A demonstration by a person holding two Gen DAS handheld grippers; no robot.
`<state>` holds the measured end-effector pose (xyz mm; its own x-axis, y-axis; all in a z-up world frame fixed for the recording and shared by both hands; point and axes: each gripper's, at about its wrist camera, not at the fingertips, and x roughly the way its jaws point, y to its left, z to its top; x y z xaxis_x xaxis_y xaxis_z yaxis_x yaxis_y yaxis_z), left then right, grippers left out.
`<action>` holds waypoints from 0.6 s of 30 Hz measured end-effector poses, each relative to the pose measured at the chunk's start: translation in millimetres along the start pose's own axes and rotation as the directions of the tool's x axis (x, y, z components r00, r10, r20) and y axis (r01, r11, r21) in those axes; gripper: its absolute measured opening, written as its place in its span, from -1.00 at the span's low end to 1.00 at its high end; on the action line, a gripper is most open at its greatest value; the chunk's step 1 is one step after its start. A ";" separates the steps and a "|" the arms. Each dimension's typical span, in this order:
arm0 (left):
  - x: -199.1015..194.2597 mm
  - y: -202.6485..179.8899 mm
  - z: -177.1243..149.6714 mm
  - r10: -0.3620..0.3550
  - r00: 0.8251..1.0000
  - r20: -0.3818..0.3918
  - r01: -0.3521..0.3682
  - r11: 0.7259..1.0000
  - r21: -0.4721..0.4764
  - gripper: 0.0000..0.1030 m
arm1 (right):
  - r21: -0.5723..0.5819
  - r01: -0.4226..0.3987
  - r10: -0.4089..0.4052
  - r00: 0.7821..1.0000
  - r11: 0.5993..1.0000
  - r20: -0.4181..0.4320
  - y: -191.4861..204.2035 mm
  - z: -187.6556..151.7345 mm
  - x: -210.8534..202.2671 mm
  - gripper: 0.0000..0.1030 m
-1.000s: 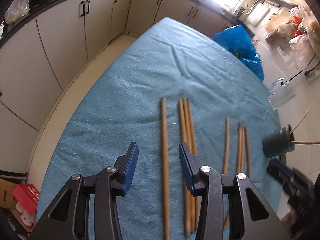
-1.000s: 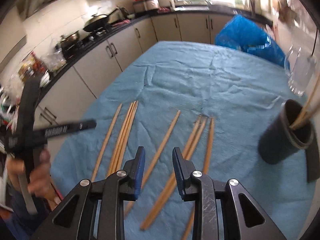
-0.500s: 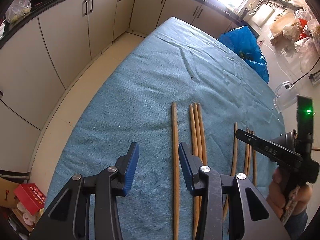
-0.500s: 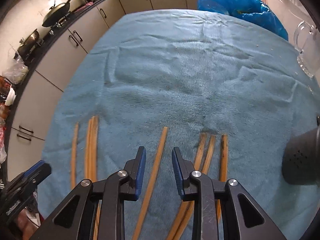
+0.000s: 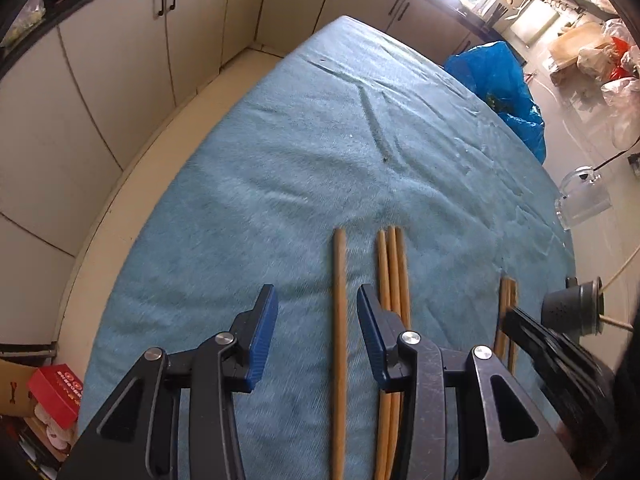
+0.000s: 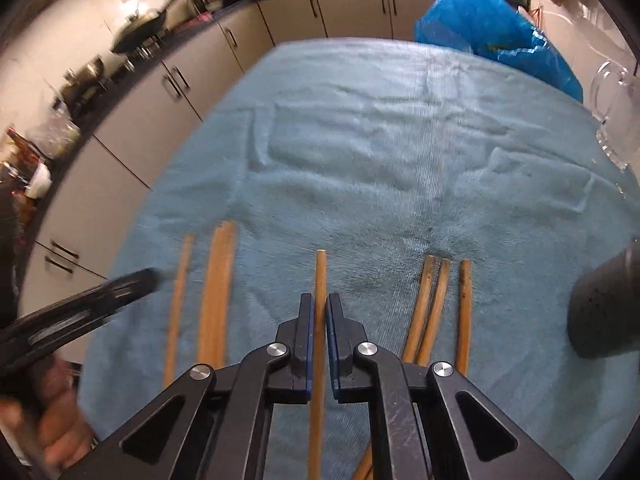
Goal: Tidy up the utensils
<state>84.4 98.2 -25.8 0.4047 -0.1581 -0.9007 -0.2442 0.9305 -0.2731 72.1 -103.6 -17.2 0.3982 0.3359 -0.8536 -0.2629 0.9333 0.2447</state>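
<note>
Several wooden chopsticks lie on a blue cloth [image 5: 320, 152]. In the left wrist view my left gripper [image 5: 316, 312] is open, its fingers on either side of a single chopstick [image 5: 339, 300], just above it. A bundle of three chopsticks [image 5: 394, 272] lies right of it. In the right wrist view my right gripper [image 6: 319, 316] is shut on a single chopstick [image 6: 320, 276] that lies on the cloth [image 6: 400, 160]. Three more chopsticks [image 6: 438, 300] lie to its right. A dark holder [image 6: 604, 312] with chopsticks in it stands at the right; it also shows in the left wrist view [image 5: 572, 308].
A clear glass jug [image 6: 616, 116] stands at the cloth's right edge. A blue plastic bag [image 6: 492, 32] sits beyond the far end. Kitchen cabinets [image 5: 120, 60] run along the left. A red box [image 5: 56, 388] lies on the floor at lower left.
My right gripper has closed on the single chopstick it straddled. My left gripper stayed open and shifted a little, so the single chopstick sits between its fingers.
</note>
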 end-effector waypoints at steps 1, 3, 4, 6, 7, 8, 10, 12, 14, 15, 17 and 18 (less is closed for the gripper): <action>3.3 -3.3 2.9 0.013 1.000 0.001 -0.013 1.000 0.003 -0.23 | 0.000 -0.010 0.010 1.000 1.000 0.021 1.0 -3.1 -10.6 -0.88; 9.0 -8.6 6.9 0.043 0.999 0.002 -0.043 0.999 0.014 -0.27 | 0.000 -0.029 0.029 0.998 1.000 0.058 0.7 -8.7 -26.9 -0.88; 13.2 -11.7 9.3 0.063 0.998 -0.004 -0.063 0.998 0.014 -0.44 | 0.001 -0.041 0.041 0.997 0.999 0.072 -2.4 -7.8 -33.9 -0.88; 20.4 -17.8 11.5 0.072 0.997 -0.017 -0.072 0.997 0.033 -0.68 | -0.001 -0.058 0.058 0.994 0.998 0.096 -0.1 -10.0 -44.7 -0.88; 26.0 -22.7 12.3 0.077 0.997 -0.023 -0.075 0.996 0.048 -0.78 | -0.003 -0.061 0.061 0.992 0.998 0.113 0.8 -11.2 -49.9 -0.88; 26.6 -25.6 12.5 0.093 0.996 -0.002 -0.093 0.994 0.057 -0.84 | -0.003 -0.061 0.061 0.990 0.998 0.125 0.1 -13.2 -53.9 -0.88; 27.4 -33.0 10.9 0.131 0.991 0.016 -0.131 0.988 0.077 -0.87 | -0.009 -0.073 0.073 0.985 0.997 0.153 0.9 -13.6 -65.2 -0.88; 26.5 -33.5 8.8 0.110 0.994 0.022 -0.111 0.991 0.080 -0.87 | -0.012 -0.075 0.076 0.979 0.997 0.187 -0.6 -19.0 -79.2 -0.88; 20.5 -31.5 4.0 0.054 0.998 0.031 -0.056 0.995 0.079 -0.88 | -0.017 -0.085 0.086 0.974 0.996 0.211 -2.5 -21.4 -89.0 -0.88; 13.6 -30.9 0.7 0.034 0.998 0.048 -0.038 0.996 0.084 -0.88 | -0.017 -0.086 0.088 0.971 0.996 0.223 -3.4 -21.9 -92.6 -0.88; -4.7 -31.7 -5.8 0.012 0.996 0.092 -0.021 0.995 0.093 -0.88 | -0.023 -0.090 0.093 0.964 0.996 0.250 -4.5 -26.2 -103.3 -0.88; -17.9 -32.5 -10.0 -0.006 0.992 0.122 -0.006 0.995 0.096 -0.88 | -0.027 -0.095 0.098 0.961 0.995 0.259 -6.3 -27.9 -106.5 -0.88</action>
<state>76.3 67.6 -4.2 0.5110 -0.1221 -0.8509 -0.1609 0.9588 -0.2342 6.9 -148.9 59.3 0.5847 0.4474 -0.6768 -0.3226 0.8936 0.3120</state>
